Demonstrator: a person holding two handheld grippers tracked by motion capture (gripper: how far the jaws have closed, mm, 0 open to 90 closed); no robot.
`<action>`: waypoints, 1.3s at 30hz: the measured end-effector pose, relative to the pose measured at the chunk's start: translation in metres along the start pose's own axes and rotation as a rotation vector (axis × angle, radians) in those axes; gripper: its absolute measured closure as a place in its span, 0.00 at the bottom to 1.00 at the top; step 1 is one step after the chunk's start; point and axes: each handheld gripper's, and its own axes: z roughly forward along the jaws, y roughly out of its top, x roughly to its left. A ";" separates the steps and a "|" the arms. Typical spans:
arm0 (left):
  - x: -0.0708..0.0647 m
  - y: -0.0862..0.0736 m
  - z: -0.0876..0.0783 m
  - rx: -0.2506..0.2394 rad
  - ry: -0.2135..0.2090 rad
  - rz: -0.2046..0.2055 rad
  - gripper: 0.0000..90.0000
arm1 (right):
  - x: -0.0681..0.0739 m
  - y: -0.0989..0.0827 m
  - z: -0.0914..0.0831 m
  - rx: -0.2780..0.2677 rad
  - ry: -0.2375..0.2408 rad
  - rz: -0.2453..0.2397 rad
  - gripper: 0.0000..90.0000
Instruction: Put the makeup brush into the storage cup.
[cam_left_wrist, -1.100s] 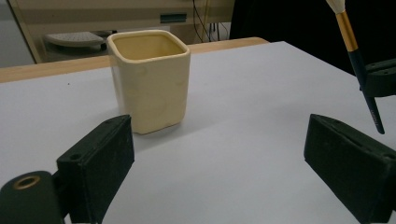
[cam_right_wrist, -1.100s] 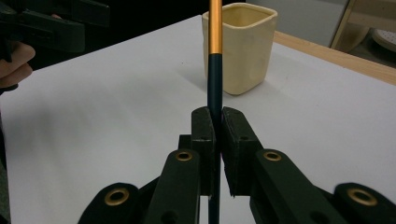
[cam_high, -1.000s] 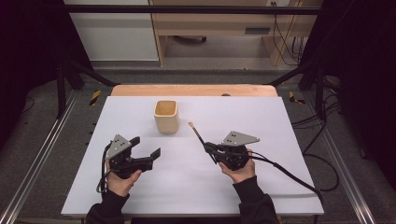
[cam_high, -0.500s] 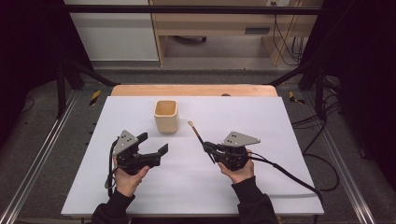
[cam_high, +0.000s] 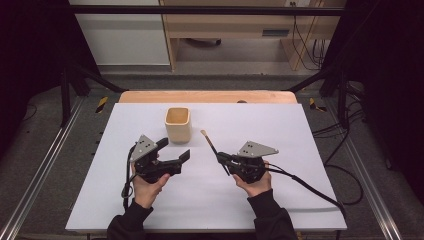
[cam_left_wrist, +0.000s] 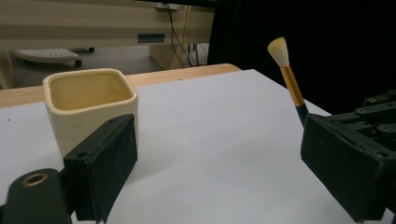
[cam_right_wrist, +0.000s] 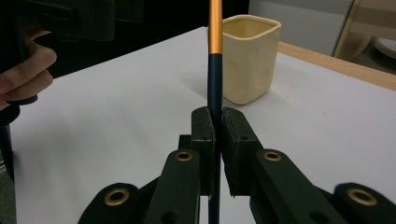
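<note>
A cream square cup (cam_high: 178, 124) (cam_left_wrist: 88, 105) (cam_right_wrist: 249, 58) stands upright on the white table (cam_high: 300, 125), back of centre. My right gripper (cam_high: 220, 159) (cam_right_wrist: 215, 122) is shut on a brush (cam_high: 210, 144) (cam_left_wrist: 292, 81) (cam_right_wrist: 215, 56) with a dark handle, an orange-gold band and pale bristles; the brush points away from me toward the cup's right side. My left gripper (cam_high: 175, 149) (cam_left_wrist: 229, 172) is open and empty, just in front of the cup, with its jaws wide apart. One of its pads (cam_left_wrist: 109, 161) is close beside the cup's wall.
Wooden furniture (cam_high: 225, 25) and cables (cam_high: 305, 30) stand beyond the table's far wooden edge (cam_high: 205, 96). Metal rails (cam_high: 45, 165) run along both sides. A cable (cam_high: 305, 185) trails from my right gripper across the table to the right.
My left gripper has moved forward and to the right, ending close to the cup. The right gripper has kept still with the brush in it.
</note>
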 end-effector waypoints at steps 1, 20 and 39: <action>-0.002 0.000 0.002 -0.003 -0.006 -0.001 0.11 | 0.000 0.000 0.000 0.000 0.000 -0.001 0.94; -0.020 0.002 0.022 -0.015 -0.053 -0.025 0.15 | 0.001 0.001 -0.001 -0.014 0.003 -0.001 0.94; -0.032 -0.003 0.038 -0.045 -0.102 -0.100 0.26 | 0.002 0.001 -0.002 -0.020 0.008 -0.004 0.94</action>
